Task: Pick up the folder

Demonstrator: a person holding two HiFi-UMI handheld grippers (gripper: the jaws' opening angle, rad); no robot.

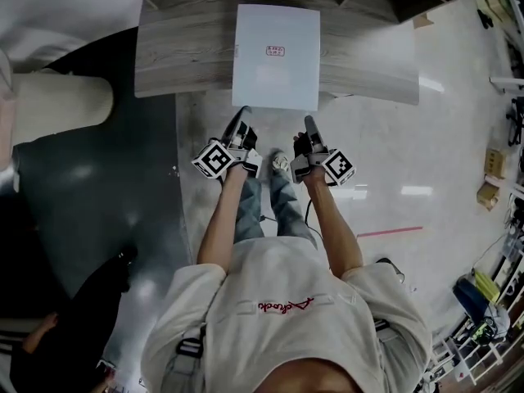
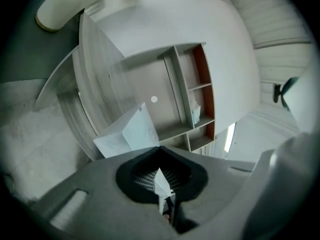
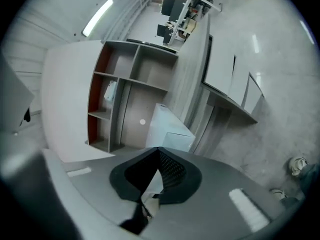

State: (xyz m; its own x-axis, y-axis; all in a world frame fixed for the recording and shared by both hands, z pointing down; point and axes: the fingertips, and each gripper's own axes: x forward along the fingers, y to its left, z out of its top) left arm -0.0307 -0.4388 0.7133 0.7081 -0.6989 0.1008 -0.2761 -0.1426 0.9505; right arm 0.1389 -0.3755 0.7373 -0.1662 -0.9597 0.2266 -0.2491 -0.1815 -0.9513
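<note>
- Shoulders and shirt (image 1: 286, 318) fill 6 o'clock of the head view, with both forearms reaching up toward the middle.
- At the centre, the left gripper (image 1: 243, 113) and right gripper (image 1: 309, 123) are side by side over the floor, just short of the table (image 1: 180, 56).
- At 12 o'clock the white folder (image 1: 276, 56) lies flat on the table. Its near edge overhangs toward the grippers, and neither gripper touches it.
- Closest in the left gripper view are its own jaws (image 2: 160, 150), at 6 o'clock. They are clenched tip to tip with nothing between them.
- Just past the tips, toward 10 o'clock, is a corner of the folder (image 2: 127, 134), and a shelf (image 2: 192, 94) stands behind it at 1 o'clock.
- In the right gripper view the jaws (image 3: 159, 151) at 6 o'clock are also clenched and empty.
- The folder (image 3: 167, 129) sits directly beyond them at 12 o'clock, with the shelf (image 3: 115, 94) at 10 o'clock.
- Risk: if the jaws reach the folder clenched, they would likely butt its edge and push it back across the table, so they need to open first.
- Risk: the overhanging edge looks thin, so jaws coming in slightly high or low would probably miss it or bend it.
- Risk: with a shallow bite on that edge, the folder could sag, fan open or slip out when lifted.
</note>
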